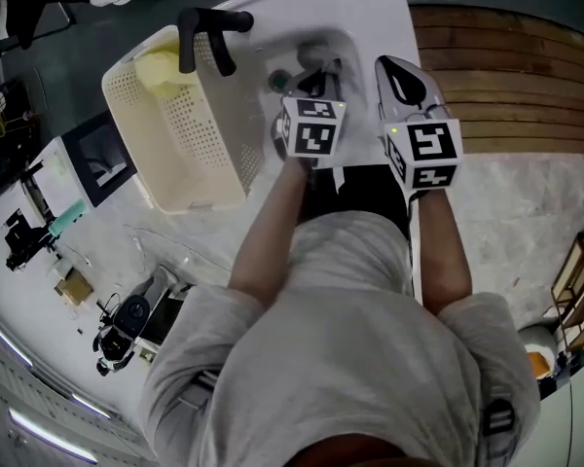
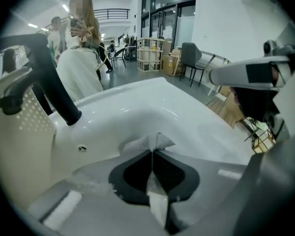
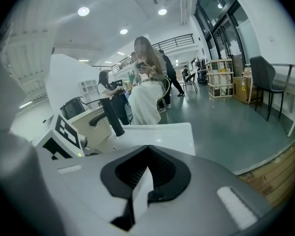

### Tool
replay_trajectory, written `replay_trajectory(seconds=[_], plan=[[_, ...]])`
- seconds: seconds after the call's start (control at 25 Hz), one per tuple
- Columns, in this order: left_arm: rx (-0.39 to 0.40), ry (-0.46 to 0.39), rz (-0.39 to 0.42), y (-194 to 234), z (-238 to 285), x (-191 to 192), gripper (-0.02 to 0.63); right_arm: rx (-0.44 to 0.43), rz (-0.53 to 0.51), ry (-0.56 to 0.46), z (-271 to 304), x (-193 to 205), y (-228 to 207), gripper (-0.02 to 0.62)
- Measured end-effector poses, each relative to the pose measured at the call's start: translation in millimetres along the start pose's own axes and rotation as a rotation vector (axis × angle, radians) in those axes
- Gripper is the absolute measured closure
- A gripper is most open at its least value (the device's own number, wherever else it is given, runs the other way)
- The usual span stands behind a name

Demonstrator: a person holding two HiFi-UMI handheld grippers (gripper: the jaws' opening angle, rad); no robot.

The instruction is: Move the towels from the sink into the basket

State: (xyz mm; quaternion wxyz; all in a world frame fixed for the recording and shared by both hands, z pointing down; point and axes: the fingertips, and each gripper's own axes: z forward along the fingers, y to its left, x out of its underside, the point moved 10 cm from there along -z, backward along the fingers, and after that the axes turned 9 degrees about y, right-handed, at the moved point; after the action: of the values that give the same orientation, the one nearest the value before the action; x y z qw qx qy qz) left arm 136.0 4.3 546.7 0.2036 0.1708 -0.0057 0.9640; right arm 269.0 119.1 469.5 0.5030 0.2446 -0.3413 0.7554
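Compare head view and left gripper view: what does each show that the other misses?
Head view only: a yellow towel lying in the basket, plus the person's arms and torso.
Left gripper view only: the left gripper with its fingers closed on a corner of a white towel in the sink; people standing in the background.
Both: the sink, the black faucet, the basket beside it, and the right gripper.
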Motion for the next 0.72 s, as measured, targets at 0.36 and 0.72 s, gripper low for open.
replay_trajectory(seconds=[0.36, 0.72], plan=[[-0.019, -0.144, -0.021, 6, -50, -2, 0.579, -0.042, -0.064, -0.034, -2, -16, 36, 0.589], [-0.041, -0.285, -0.016, 1, -105, -3, 0.578, -0.055, -0.108, -0.085, -14, -24, 62, 0.589]])
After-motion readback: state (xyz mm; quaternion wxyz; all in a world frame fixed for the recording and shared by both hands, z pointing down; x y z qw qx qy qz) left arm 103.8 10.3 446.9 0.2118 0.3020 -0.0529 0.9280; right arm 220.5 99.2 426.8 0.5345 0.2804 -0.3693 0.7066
